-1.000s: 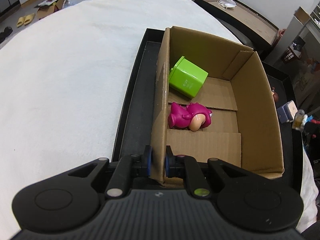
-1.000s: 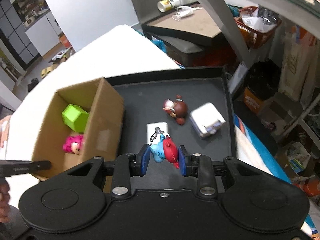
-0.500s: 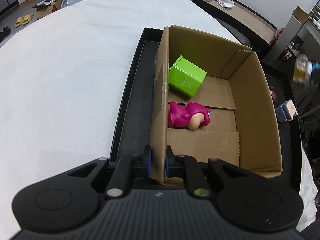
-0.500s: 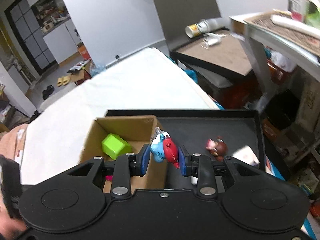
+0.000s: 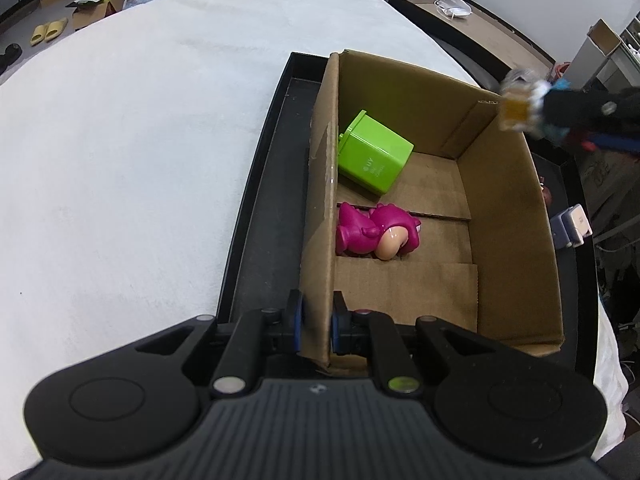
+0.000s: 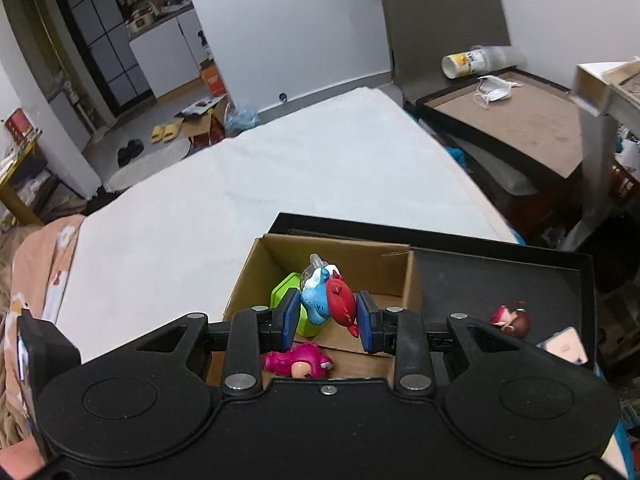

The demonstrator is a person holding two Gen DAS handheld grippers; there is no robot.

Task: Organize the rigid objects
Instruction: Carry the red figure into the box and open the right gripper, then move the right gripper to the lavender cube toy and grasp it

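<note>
The left gripper (image 5: 316, 326) is clenched on the near corner wall of the open brown cardboard box (image 5: 516, 208), one blue pad outside and one inside. Inside the box, nearest that corner, a magenta plastic figurine with a peach face (image 5: 378, 232) lies on its side on the floor flaps; beyond it a lime-green plastic cube-shaped container (image 5: 372, 156) rests tilted against the box's left wall. The box stands in a shallow black tray (image 5: 260, 208) laid on a white cloth-covered surface (image 5: 140, 140).

The right gripper (image 6: 328, 316) is grasping a small blue and red toy figure with a clear loop on top (image 6: 326, 300), held above the box's open top. On the tray right of the box lie a small brown-haired doll figure (image 6: 510, 320) and a pale rectangular block (image 6: 564, 346).
</note>
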